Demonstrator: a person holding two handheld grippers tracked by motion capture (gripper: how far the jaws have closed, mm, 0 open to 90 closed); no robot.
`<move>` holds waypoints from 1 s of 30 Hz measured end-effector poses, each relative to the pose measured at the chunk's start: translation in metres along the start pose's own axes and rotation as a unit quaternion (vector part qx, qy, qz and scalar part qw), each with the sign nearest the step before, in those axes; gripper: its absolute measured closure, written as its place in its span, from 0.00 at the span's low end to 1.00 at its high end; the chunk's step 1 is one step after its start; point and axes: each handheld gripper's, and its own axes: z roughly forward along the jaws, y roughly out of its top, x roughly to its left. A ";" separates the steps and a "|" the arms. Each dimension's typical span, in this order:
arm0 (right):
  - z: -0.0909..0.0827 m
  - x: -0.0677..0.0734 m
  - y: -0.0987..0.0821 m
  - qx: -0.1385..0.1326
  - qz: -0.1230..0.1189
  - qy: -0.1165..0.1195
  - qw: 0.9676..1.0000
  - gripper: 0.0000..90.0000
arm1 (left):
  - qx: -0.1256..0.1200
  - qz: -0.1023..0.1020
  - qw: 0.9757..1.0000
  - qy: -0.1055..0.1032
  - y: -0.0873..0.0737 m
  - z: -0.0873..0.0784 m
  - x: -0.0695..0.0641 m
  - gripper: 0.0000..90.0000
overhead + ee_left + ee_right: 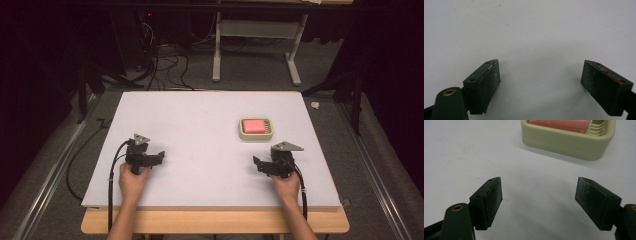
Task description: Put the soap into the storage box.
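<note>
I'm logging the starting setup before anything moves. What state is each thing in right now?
Left gripper: open, nothing between its jaws, low over the white board.
Right gripper: open, empty, just short of the dish.
Soap dish: flat on the board, untouched.
Pink soap: lying inside the dish.

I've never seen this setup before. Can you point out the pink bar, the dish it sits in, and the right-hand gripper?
pink bar (254, 125), high view, its top face.
dish (564, 143), right gripper view, its near wall.
right gripper (258, 164), high view, between its open jaw tips.
</note>
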 end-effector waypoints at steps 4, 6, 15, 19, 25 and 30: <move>0.003 0.002 0.000 0.006 -0.007 -0.005 1.000 0.25 | 0.000 0.000 1.000 0.000 0.000 0.000 0.000 0.18; 0.004 0.002 0.000 0.009 -0.010 -0.008 1.000 0.25 | 0.000 0.000 1.000 0.000 0.000 0.000 0.000 0.18; 0.012 0.006 0.000 0.046 -0.031 -0.014 0.998 0.22 | 0.000 0.001 1.000 0.000 0.000 0.000 0.000 0.18; 0.013 0.007 0.000 0.048 -0.036 -0.014 0.998 0.21 | -0.001 0.001 1.000 0.001 0.000 0.000 -0.001 0.18; 0.013 0.007 0.000 0.048 -0.037 -0.015 0.998 0.21 | -0.001 0.001 1.000 0.002 0.000 0.000 -0.001 0.18; 0.013 0.007 0.000 0.048 -0.037 -0.014 0.998 0.21 | -0.001 0.000 1.000 0.002 0.000 0.000 -0.001 0.18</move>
